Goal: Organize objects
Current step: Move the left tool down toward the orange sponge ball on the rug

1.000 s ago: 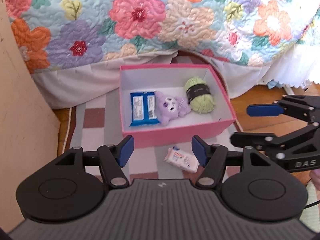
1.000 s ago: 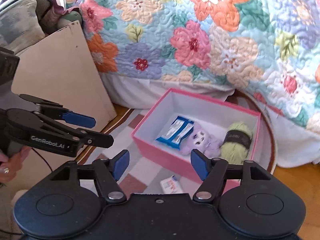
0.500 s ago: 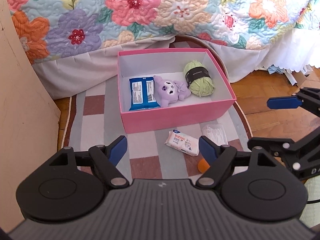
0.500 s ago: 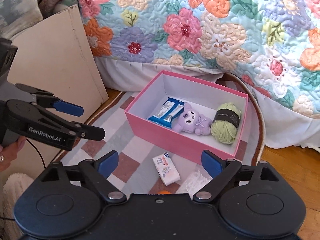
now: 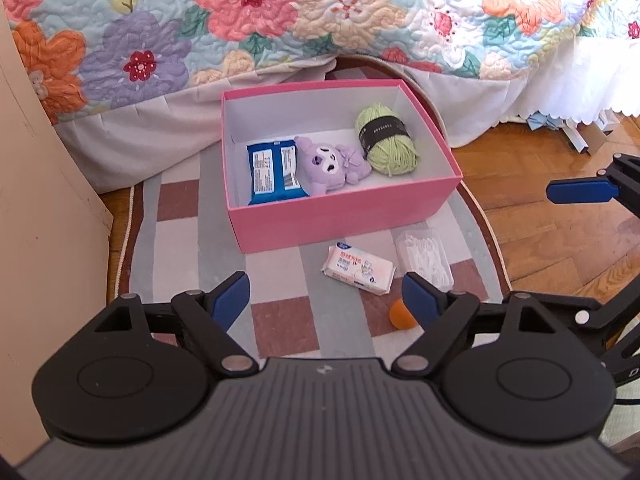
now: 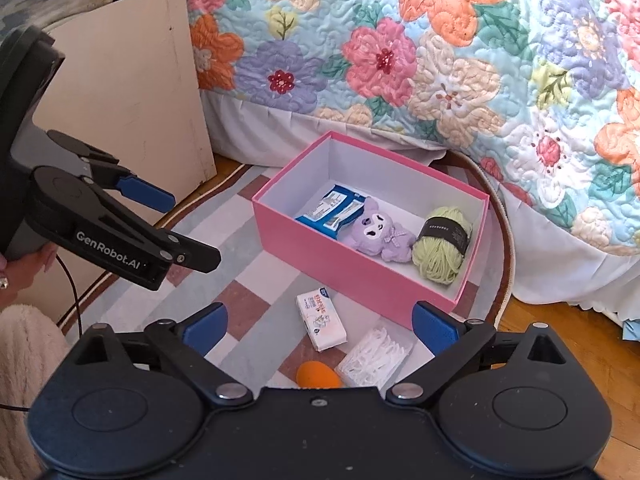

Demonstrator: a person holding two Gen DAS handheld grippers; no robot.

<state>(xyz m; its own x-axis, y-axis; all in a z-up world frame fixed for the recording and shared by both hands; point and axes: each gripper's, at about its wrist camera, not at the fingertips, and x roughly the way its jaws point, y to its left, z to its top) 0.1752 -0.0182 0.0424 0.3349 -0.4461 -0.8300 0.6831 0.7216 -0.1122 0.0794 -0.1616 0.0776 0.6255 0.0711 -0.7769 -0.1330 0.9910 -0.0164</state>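
Right wrist view: right gripper fingers just spread wide, empty, above tissue pack, floss-pick box & orange ball on rug beside pink box; left gripper likewise opening, empty; risk: crowded trio, may nudge ball rolling, or grippers collide.

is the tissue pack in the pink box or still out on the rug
Out. The tissue pack lies flat on the checked rug just in front of the pink box, outside its near wall.

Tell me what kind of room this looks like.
Most likely a bedroom: a floral quilt hangs over a bed's edge with a white bed skirt beneath, and a checked rug lies on a wooden floor beside it.
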